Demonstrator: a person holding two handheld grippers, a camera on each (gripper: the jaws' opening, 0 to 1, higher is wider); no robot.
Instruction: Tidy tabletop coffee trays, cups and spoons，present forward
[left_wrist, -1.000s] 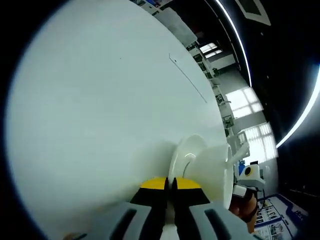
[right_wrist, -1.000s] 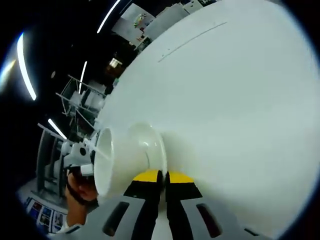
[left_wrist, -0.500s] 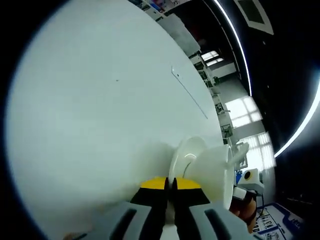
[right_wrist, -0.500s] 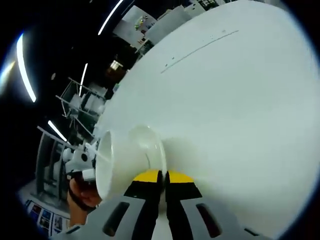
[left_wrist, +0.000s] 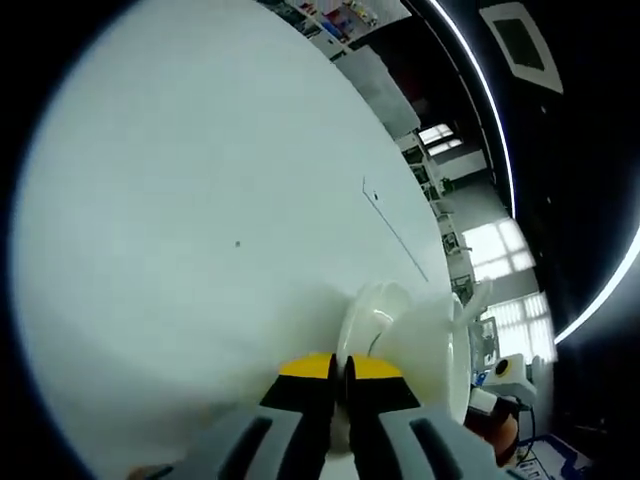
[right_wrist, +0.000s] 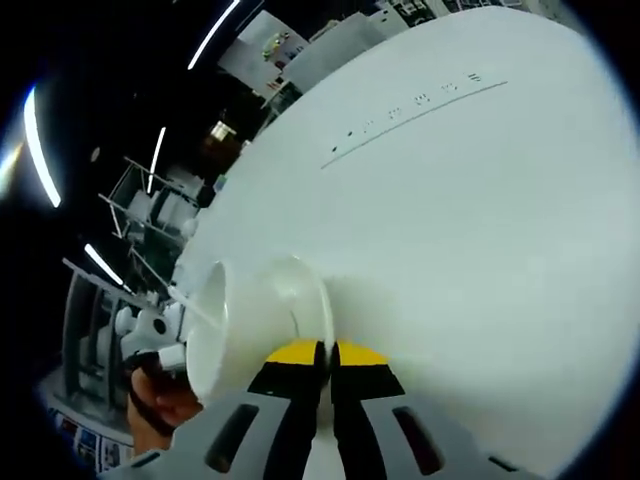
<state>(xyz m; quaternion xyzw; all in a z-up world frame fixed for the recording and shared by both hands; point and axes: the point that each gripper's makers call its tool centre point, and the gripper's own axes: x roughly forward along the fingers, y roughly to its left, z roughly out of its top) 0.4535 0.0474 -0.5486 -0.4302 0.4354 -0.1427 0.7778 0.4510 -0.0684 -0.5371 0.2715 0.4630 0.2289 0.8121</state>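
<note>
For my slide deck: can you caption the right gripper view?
Right tool shut on the rim of a white ceramic saucer carrying a white cup, over a white table.

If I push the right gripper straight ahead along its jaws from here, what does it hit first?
The right gripper is already shut on the saucer rim, with the cup sitting on it. Pushing on would likely just carry both toward the white table; depth is unclear.

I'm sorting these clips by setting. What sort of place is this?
Probably a large indoor hall or lab, not a café: a wide white table, dark ceiling with long light strips, and metal racks and posters behind. A cup on a saucer is the only tableware.
</note>
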